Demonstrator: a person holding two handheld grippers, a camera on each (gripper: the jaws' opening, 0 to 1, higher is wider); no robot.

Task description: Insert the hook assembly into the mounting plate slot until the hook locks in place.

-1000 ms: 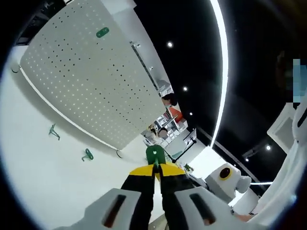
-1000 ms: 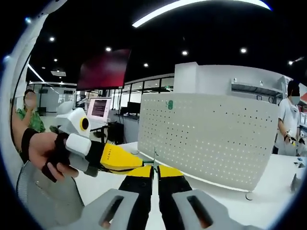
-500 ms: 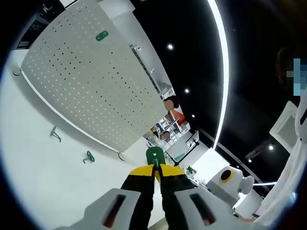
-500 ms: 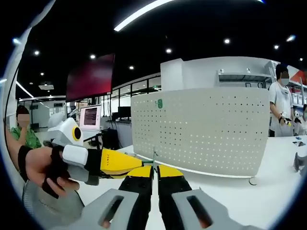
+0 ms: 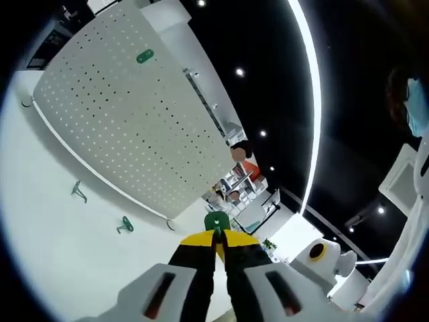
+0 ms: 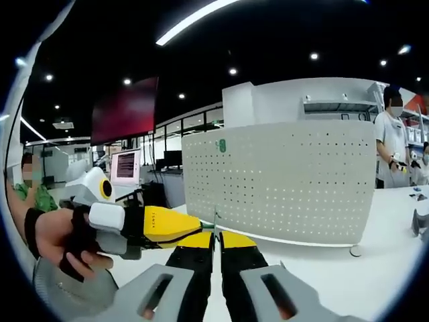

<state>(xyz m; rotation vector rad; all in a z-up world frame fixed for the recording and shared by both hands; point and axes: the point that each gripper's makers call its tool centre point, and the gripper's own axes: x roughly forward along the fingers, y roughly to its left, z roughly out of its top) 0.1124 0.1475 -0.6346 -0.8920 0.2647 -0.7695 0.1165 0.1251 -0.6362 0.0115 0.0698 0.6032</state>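
Observation:
The white pegboard mounting plate (image 5: pixel 127 121) stands upright on the white table, with one green hook base (image 5: pixel 144 57) fixed near its top corner. In the right gripper view the plate (image 6: pixel 288 181) stands ahead, with the green base (image 6: pixel 220 145) at its upper left. My left gripper (image 5: pixel 217 236) is shut on a green hook piece (image 5: pixel 216 221). My right gripper (image 6: pixel 216 235) is shut on a thin metal hook wire (image 6: pixel 215 217) standing up from its tips. The left gripper (image 6: pixel 171 225), held by a hand (image 6: pixel 60 235), meets those tips from the left.
Two loose green hooks (image 5: pixel 79 191) (image 5: pixel 125 225) lie on the table (image 5: pixel 60 248) in front of the plate. The plate's foot (image 6: pixel 355 251) rests at its right end. A person (image 6: pixel 392 144) stands at the far right, and a monitor (image 6: pixel 126 165) behind left.
Both views have drifted slightly, so the plate sits a little further left in the right gripper view. Both grippers stay shut and close together.

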